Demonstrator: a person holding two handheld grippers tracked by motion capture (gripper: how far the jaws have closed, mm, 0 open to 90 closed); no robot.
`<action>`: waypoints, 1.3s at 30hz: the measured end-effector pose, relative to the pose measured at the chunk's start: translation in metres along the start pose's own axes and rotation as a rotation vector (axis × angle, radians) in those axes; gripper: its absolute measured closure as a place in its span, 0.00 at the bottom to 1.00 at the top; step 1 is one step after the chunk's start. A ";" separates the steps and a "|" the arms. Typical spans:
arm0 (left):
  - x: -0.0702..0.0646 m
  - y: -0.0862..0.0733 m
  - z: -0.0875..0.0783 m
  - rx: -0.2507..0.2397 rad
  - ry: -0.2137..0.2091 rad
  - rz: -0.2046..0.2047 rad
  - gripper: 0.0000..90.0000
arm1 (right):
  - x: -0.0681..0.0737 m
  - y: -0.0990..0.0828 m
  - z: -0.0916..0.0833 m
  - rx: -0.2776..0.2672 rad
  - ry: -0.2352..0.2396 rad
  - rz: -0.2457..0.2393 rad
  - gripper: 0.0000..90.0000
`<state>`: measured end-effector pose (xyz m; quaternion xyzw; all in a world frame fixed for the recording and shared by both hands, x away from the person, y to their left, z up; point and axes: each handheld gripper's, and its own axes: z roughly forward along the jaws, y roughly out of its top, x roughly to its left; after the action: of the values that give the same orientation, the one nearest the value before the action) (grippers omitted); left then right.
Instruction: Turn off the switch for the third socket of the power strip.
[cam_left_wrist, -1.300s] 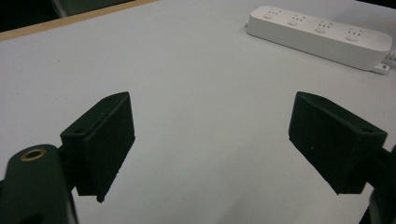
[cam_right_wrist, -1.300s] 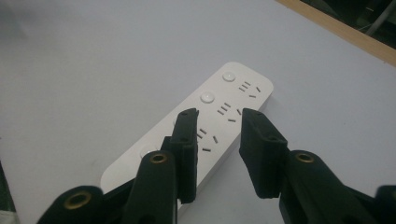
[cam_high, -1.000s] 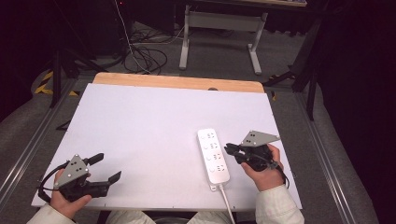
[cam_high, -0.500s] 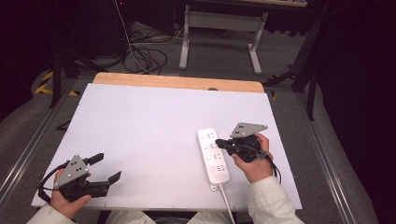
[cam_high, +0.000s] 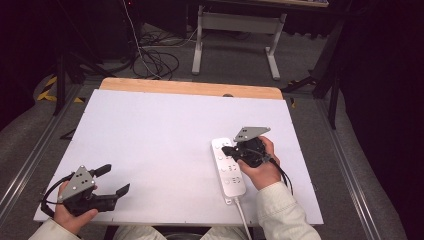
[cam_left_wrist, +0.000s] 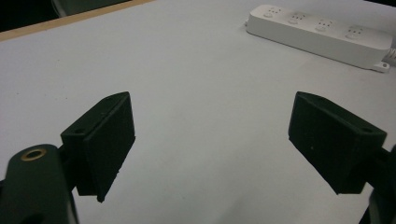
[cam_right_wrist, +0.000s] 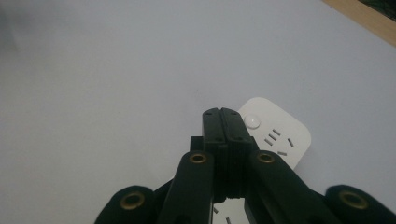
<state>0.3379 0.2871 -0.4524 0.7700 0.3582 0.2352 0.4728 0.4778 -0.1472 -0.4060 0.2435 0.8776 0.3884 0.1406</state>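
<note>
While the left gripper (cam_high: 112, 181) idles spread wide at the table's (cam_high: 150, 130) near left corner, the right gripper (cam_high: 226, 149), jaws pressed together and empty, hovers over the far end of the power strip (cam_high: 228, 167), whose long axis runs toward the person.

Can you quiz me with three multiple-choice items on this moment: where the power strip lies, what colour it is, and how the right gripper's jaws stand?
1. Where does the power strip lie on the table?
A. at the far left corner
B. on the right half, near the person's edge
C. hanging off the far edge

2. What colour is the power strip?
A. white
B. black
C. orange

3. How do the right gripper's jaws stand?
A. wide apart
B. clamped on the cable
C. shut together, nothing between them

Answers: 1 B, the high view shows it beside the right hand; 2 A, its casing is white in every view; 3 C, the right gripper view shows the pads pressed flat together above the strip's end.
</note>
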 end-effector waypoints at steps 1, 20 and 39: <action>0.000 0.000 0.000 0.001 0.000 0.003 0.17 | 0.000 0.000 0.001 0.003 0.001 0.001 1.00; 0.000 0.000 0.001 0.003 -0.003 -0.003 0.17 | -0.009 0.001 0.027 0.045 -0.009 0.027 1.00; 0.000 0.000 0.001 0.011 -0.001 0.004 0.17 | -0.009 0.001 0.048 0.177 -0.019 0.016 1.00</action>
<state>0.3389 0.2864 -0.4532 0.7733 0.3577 0.2340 0.4684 0.5062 -0.1219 -0.4363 0.2658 0.9051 0.3080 0.1236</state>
